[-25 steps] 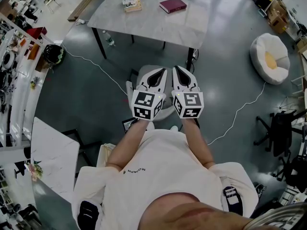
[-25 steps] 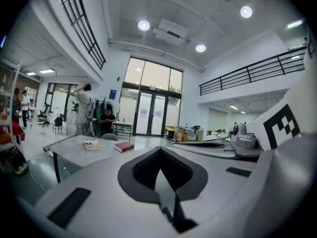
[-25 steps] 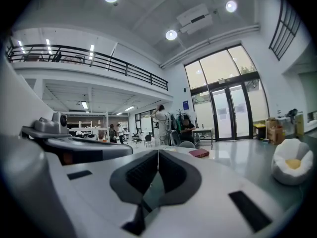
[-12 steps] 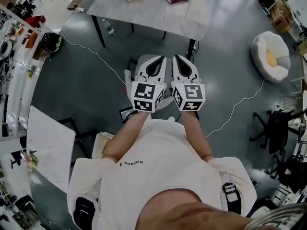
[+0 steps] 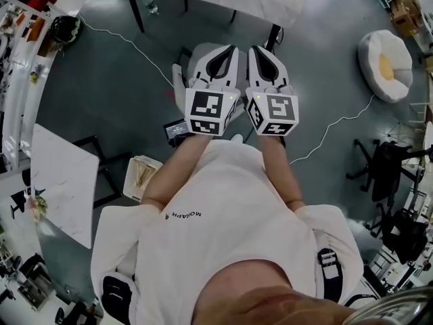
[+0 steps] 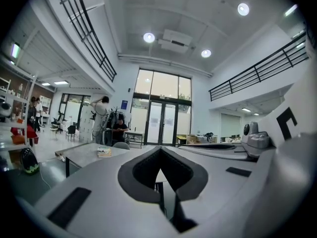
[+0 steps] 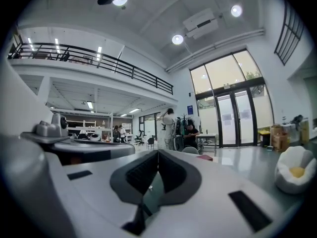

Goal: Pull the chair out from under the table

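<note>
The white chair (image 5: 192, 65) stands on the grey floor just in front of the grey table (image 5: 270, 0), clear of the tabletop, with most of its seat hidden under my grippers. Both grippers hover side by side over the chair and point toward the table. My left gripper (image 5: 227, 50) is shut, and its tips meet with nothing between them (image 6: 159, 151). Beside it my right gripper (image 5: 256, 50) is also shut and empty (image 7: 157, 153). The left gripper view shows the table (image 6: 81, 155) with a book (image 6: 104, 152) on it.
A white beanbag (image 5: 385, 63) sits at the right, and a white cable (image 5: 331, 137) runs across the floor. A marble-topped table (image 5: 64, 181) stands at the left. A small black device (image 5: 177, 128) and an open box (image 5: 142, 175) lie by my feet. A black office chair (image 5: 385, 175) is at the far right.
The table has slid toward the top edge of the head view, and its books have gone out of sight. Grippers and chair sit higher in the picture, still together and shut.
</note>
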The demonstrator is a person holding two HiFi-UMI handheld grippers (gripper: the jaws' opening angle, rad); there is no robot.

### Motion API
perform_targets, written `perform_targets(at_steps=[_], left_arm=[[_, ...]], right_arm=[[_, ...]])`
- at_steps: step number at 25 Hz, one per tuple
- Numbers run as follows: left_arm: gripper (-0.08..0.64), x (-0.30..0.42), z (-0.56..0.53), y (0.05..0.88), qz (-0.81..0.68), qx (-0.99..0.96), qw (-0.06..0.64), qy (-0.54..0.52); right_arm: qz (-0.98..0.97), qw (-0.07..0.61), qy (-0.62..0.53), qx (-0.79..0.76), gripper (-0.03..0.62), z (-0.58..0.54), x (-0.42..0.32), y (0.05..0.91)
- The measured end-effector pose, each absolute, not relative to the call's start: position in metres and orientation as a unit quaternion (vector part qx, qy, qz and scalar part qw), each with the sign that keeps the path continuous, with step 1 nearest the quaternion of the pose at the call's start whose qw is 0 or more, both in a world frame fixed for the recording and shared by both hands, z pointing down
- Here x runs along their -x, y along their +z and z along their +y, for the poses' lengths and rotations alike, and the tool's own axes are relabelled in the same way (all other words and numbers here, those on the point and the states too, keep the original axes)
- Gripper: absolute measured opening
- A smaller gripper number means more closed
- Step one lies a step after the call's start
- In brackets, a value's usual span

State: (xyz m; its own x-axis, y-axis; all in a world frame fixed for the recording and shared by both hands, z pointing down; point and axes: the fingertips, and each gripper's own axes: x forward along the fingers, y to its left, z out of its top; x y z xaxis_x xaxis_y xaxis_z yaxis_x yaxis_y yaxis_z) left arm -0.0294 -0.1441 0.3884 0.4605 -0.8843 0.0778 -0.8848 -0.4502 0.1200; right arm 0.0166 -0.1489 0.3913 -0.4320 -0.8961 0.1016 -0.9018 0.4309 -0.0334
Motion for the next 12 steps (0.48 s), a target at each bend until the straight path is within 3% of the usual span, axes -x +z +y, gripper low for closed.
perform_targets(at_steps=[12], left_arm=[[0.002, 0.015, -0.137, 0.407, -0.512, -0.857, 0.059, 0.016]], right_arm=[[-0.839, 0.040, 0.035, -0.541, 0.012, -0.147, -0.027, 0.406]])
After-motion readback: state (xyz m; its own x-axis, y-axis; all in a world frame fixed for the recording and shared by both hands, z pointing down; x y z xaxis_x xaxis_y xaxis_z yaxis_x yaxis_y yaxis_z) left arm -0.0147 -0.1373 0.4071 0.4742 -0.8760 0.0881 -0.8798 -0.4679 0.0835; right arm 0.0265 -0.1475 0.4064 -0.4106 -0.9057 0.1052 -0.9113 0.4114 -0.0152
